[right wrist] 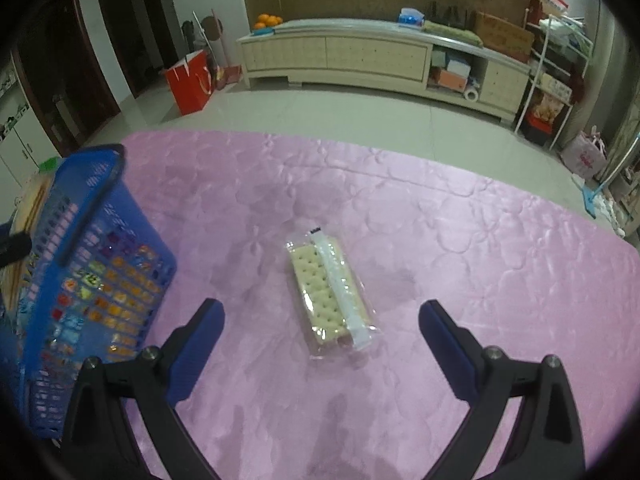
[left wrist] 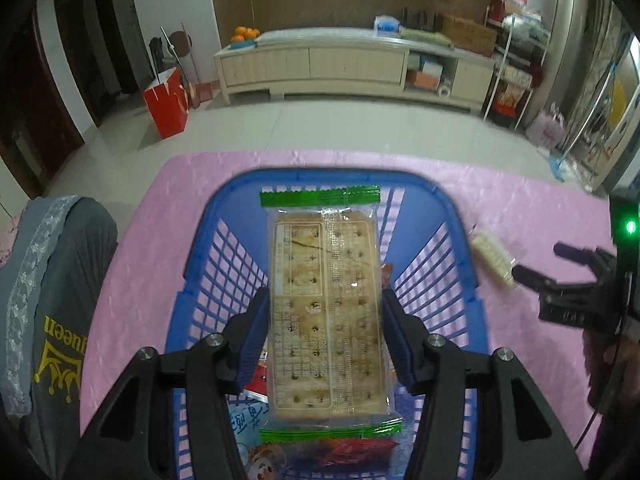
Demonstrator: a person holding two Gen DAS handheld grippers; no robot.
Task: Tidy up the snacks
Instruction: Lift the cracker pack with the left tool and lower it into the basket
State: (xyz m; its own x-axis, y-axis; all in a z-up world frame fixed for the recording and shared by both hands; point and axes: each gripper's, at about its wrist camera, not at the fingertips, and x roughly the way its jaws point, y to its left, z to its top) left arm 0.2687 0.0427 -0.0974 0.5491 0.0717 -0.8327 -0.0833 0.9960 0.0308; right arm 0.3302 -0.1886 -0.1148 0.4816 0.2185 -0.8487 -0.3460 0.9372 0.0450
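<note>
Left gripper (left wrist: 324,320) clamped on a cracker pack (left wrist: 325,304) with green ends, held above the blue basket (left wrist: 452,216). Other snacks (left wrist: 256,428) below it in the basket, mostly hidden by the pack, print unreadable. Right gripper (right wrist: 320,320) wide open, holding nothing, above a second cracker pack (right wrist: 330,300) lying on the pink tablecloth (right wrist: 480,280). Basket cut off at left edge of right wrist view, blurred.

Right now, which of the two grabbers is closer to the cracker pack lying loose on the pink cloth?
Right. The right gripper is open just short of the loose cracker pack. The left gripper is over the blue basket beside it, shut on a green-edged cracker pack.
</note>
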